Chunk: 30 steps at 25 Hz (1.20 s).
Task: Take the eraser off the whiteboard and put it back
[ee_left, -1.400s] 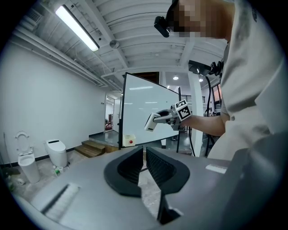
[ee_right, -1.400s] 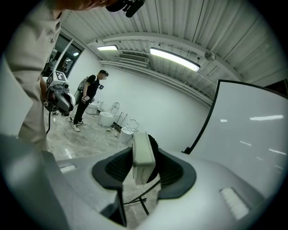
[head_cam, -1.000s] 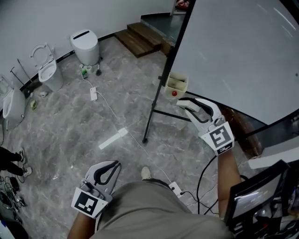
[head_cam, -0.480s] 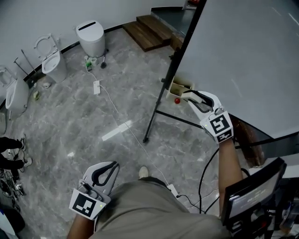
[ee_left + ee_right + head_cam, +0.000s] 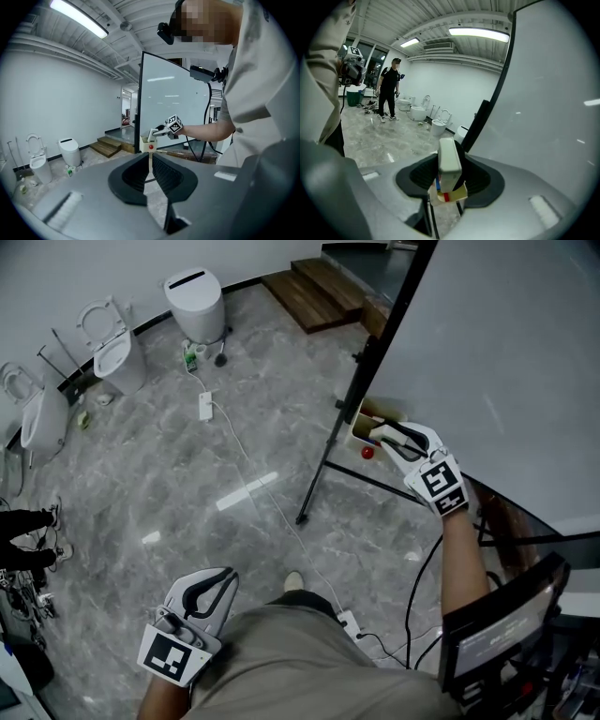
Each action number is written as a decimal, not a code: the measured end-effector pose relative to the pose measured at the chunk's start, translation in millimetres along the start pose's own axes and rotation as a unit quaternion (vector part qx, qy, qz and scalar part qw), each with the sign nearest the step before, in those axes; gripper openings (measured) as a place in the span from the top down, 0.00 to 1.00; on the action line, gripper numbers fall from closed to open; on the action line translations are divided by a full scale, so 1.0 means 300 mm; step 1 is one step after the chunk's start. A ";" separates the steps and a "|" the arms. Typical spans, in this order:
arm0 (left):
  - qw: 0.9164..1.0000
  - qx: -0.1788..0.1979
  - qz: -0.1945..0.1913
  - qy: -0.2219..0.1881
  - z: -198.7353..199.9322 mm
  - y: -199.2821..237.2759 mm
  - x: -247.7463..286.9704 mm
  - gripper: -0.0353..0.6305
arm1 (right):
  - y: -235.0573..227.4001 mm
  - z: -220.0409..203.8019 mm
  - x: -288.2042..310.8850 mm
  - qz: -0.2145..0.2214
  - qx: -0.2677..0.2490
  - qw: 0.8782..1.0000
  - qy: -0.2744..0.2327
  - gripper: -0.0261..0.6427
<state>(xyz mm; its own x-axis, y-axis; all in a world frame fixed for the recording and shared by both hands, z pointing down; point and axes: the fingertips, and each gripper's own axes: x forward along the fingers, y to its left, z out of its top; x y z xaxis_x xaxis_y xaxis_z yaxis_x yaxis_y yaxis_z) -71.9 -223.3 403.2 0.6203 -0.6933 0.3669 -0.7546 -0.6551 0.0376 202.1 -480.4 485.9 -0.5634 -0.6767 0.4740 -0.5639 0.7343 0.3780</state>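
My right gripper [image 5: 386, 440] is shut on the cream eraser [image 5: 449, 161], which stands on edge between its black pads. Just beneath the eraser is the cream tray box [image 5: 453, 193] with a red and a blue marker in it. That tray box [image 5: 366, 421] hangs at the lower left corner of the whiteboard [image 5: 525, 352], above a red knob [image 5: 367, 453]. My left gripper [image 5: 223, 577] hangs low beside the person's hip, its jaws a little apart with nothing between them. In the left gripper view the right gripper [image 5: 158, 132] reaches to the tray box [image 5: 148, 146].
The whiteboard's black stand legs [image 5: 328, 470] spread over the marble floor. A power strip with its cable [image 5: 205, 406] lies nearby. Toilets [image 5: 112, 357] line the left wall, and wooden steps [image 5: 319, 287] lie behind. A monitor [image 5: 497, 634] sits at the lower right. A person [image 5: 389, 93] stands far off.
My right gripper has come down and forward with the eraser, from in front of the board to the tray box. The left gripper has barely shifted in the head view.
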 end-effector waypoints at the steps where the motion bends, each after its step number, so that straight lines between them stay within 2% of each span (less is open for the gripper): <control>1: 1.000 0.000 0.002 0.003 -0.001 0.004 0.005 0.90 | 0.001 -0.018 0.015 0.004 0.002 1.000 0.003 0.71; 13: 1.000 0.000 0.009 0.020 0.004 0.019 0.057 0.90 | 0.034 -0.141 0.095 0.041 0.010 0.999 0.021 0.71; 20: 1.000 0.001 0.007 0.023 0.006 0.020 0.073 0.90 | 0.029 -0.153 0.095 0.040 0.009 0.999 0.007 0.71; 30: 1.000 0.005 0.000 0.018 0.007 0.014 0.038 0.89 | 0.019 -0.139 0.085 0.013 0.005 1.000 0.010 0.67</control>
<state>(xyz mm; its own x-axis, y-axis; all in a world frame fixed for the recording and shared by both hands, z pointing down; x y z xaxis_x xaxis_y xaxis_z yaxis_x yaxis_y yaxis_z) -67.6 -234.6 405.5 0.6116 -0.6829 0.3995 -0.7529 -0.6575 0.0285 209.7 -491.1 533.3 -0.5661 -0.6554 0.4999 -0.5543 0.7516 0.3576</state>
